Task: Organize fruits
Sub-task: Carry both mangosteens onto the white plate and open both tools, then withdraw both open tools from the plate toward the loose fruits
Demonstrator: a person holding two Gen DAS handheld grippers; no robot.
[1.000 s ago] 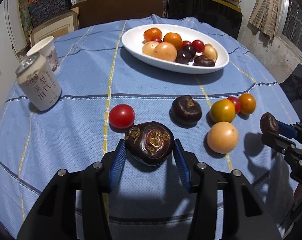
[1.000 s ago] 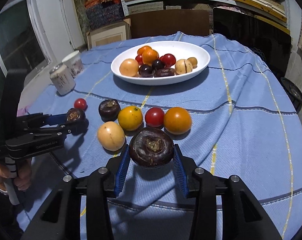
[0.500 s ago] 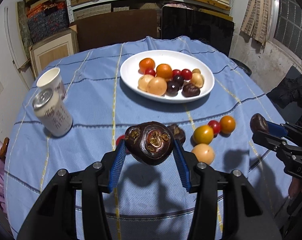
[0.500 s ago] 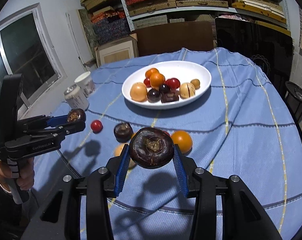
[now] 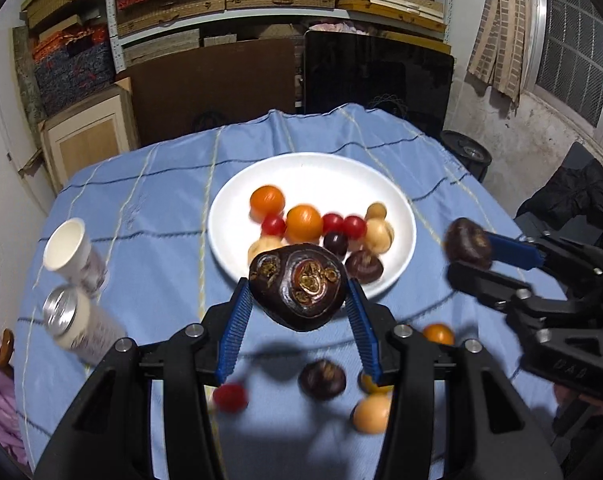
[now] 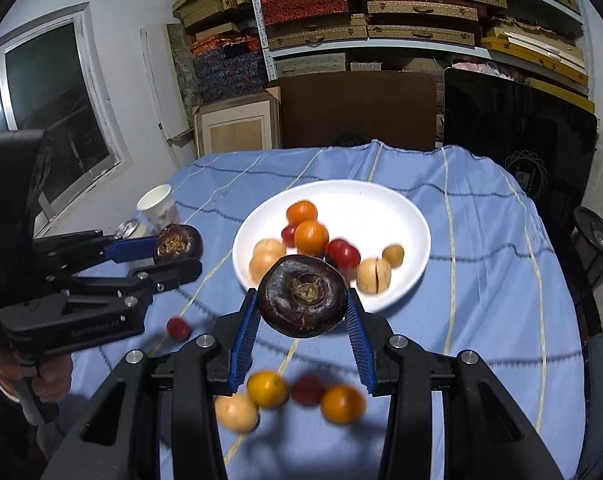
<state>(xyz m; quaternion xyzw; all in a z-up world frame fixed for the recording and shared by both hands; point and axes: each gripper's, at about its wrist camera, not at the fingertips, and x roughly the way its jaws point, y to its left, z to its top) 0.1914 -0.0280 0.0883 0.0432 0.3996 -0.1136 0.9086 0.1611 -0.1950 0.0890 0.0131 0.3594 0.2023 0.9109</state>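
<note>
Each claw grips a dark, wrinkled, squat fruit: left claw [image 5: 299, 312] holds one [image 5: 297, 286], right claw [image 6: 301, 322] another [image 6: 303, 296], both in the air short of the glossy white plate [image 5: 237, 200] mid-tabletop. Carry them over the rim, lower, then release onto bare plate, since the smooth round fruits there would roll.

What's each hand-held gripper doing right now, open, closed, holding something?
Left hand-held gripper: closed on a dark brown fruit, lifted off the table.
Right hand-held gripper: closed on another dark fruit, also in the air.
</note>
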